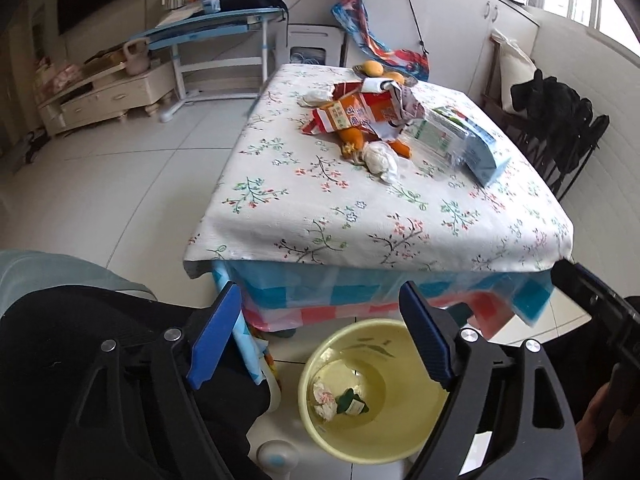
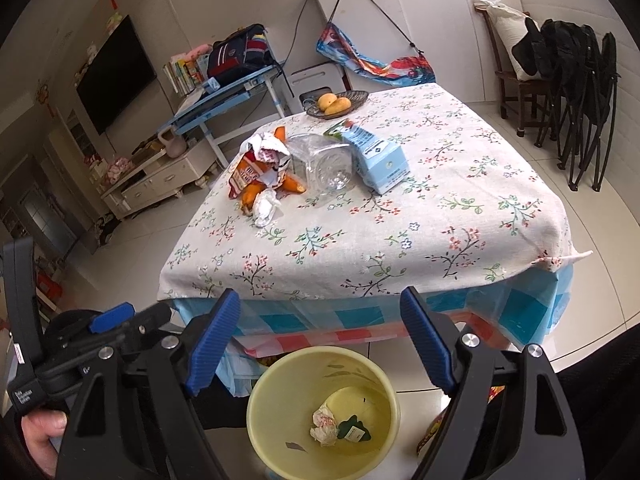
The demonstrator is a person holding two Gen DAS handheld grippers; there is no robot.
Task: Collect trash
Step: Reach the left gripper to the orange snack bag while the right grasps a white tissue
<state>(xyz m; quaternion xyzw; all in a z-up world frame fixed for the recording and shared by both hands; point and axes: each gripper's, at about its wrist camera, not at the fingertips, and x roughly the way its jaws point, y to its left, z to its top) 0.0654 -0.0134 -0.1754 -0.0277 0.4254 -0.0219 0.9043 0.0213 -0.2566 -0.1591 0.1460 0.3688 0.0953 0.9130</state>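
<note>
Both grippers hang over a pale yellow round plastic bin [image 1: 362, 432] that stands on the white tiled floor at the near edge of the counter [image 1: 360, 216], which is draped in a white cloth printed with small flowers over a blue, white and red checked plastic sheet.

The left gripper [image 1: 320, 340] has its blue ribbed fingers [image 1: 212, 344] spread wide, with nothing between them; the bin's mouth sits under the gap, toward five o'clock. The right gripper [image 2: 320, 344] is likewise spread wide and empty, its fingers [image 2: 430, 344] framing the bin [image 2: 280, 384] at six o'clock. In the right wrist view the left gripper shows at eight o'clock, with a hand [image 2: 38, 440] below it.

Inside the bin lie a crumpled white paper wad with red print [image 2: 325, 426] and, touching it at its three o'clock side, a small dark green wrapper with a pale label [image 2: 354, 432].

The rest of the trash lies on the counter, toward twelve o'clock from both grippers: a torn red and orange printed carton [image 1: 352, 114], orange peel pieces [image 1: 352, 140], a crumpled white tissue [image 1: 380, 158] just in front of them, a clear plastic bottle lying on its side [image 2: 324, 160], and a light blue carton [image 2: 380, 160] touching the bottle at three o'clock. Farther back stands a dark wire dish holding yellow fruit [image 2: 336, 105].
</note>
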